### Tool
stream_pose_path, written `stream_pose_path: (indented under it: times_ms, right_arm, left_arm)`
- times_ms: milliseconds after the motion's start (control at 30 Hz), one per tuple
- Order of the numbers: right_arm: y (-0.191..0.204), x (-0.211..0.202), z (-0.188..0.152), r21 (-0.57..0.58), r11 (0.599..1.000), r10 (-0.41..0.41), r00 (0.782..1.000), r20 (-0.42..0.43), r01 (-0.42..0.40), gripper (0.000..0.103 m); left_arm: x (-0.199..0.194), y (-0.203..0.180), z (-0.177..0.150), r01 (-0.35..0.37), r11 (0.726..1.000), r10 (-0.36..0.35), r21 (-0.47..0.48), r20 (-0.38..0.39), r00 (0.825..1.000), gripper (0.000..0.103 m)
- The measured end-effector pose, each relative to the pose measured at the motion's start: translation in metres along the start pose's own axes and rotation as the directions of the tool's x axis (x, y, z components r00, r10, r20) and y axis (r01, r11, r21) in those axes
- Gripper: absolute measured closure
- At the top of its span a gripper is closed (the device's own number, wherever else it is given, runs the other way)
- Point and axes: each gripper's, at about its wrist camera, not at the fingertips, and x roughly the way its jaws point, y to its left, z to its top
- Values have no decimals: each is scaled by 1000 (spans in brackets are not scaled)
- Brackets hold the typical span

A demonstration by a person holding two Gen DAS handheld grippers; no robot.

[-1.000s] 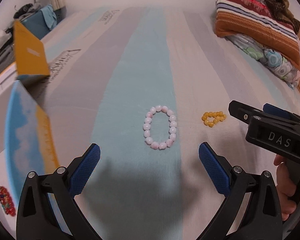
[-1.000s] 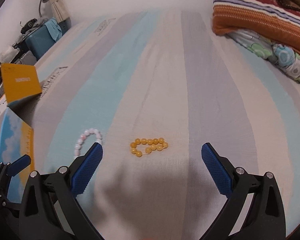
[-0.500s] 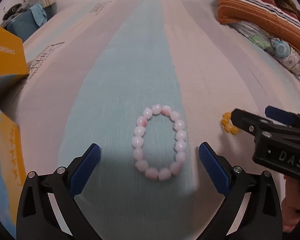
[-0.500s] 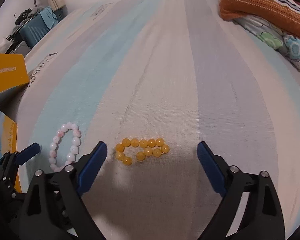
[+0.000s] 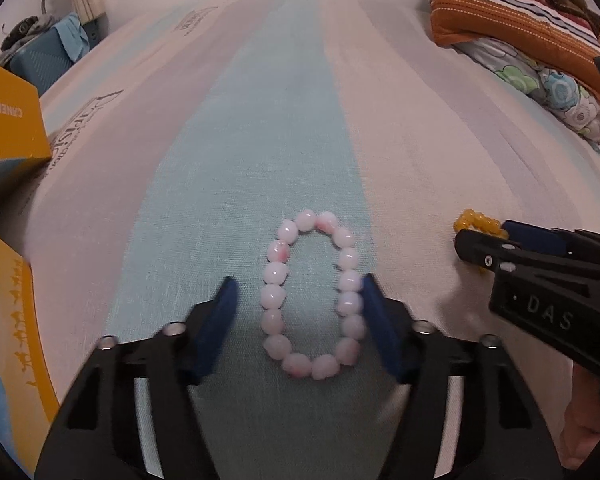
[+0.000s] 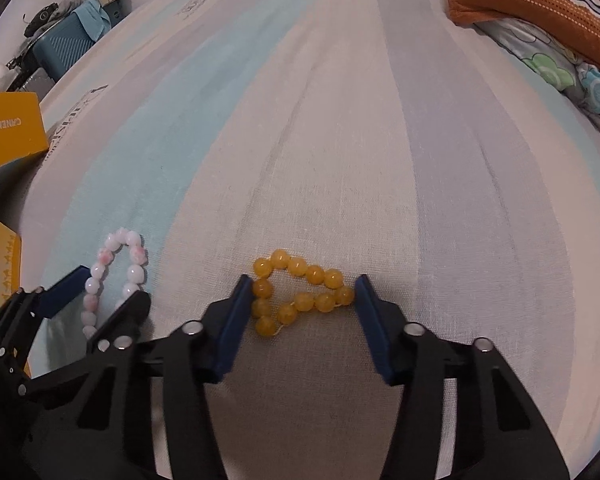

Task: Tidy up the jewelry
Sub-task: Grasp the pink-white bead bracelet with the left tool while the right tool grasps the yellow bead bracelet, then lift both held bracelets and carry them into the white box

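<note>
Left wrist view. The left gripper (image 5: 298, 292), black with blue pads, points down at a bed covered by a striped sheet (image 5: 260, 128) of pale blue, grey and cream bands. A bracelet of round pale pink beads (image 5: 314, 294) lies as an oval loop on the pale blue band, between the two fingers (image 5: 220, 312). The jaws are closing; the right-hand pad touches or nearly touches the loop's beads, while the left-hand pad stands clear of them. Toward the sheet's right edge the right gripper (image 5: 484, 236) enters from the side, its tips at a bracelet of round amber-yellow beads (image 5: 474, 220), which it largely covers. A hand (image 5: 584, 412) shows beneath it. An orange cardboard box (image 5: 8, 120) stands at the sheet's left edge; folded patterned blankets (image 5: 512, 20) lie at the far right corner.

Right wrist view. The right gripper (image 6: 300, 300) brackets the amber-yellow bracelet (image 6: 300, 292), which lies folded on a cream band. Its jaws are closing: the left pad meets the end beads, and the right pad sits just beside the other end. Nearer the left edge, the left gripper (image 6: 100, 292) straddles the pink bracelet (image 6: 116, 276). The orange box (image 6: 10, 132) appears at the left edge.
</note>
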Motion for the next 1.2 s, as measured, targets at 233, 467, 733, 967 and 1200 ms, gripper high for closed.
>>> stream_pose_path:
  times_ms: [233,467,733,967,1200]
  right_arm:
    - [-10,1,1,37,999,2,1000,-10,-1,86]
    - [-12,-10,0,53,998,28,1000,4,-28,87]
    - [-13,-28,-3,49,998,34,999,42,-36,87]
    - [-15,-43,-4,55,997,43,997,64,-46,89]
    - [-12,-59,-7,46,998,42,996,75,-46,94]
  left_arm:
    - [-6,3,-2,-7,1000,7,-2,-7,1000,81]
    - [-25,7,-4,9,1000,-9,-7,9,1000,81]
    - [-39,15,-3,24,999,-23,-33,23,999,81]
    - [-53,13,-2,29,999,-28,-31,36,999,81]
    - [-68,9,-4,23,999,-23,-24,41,999,81]
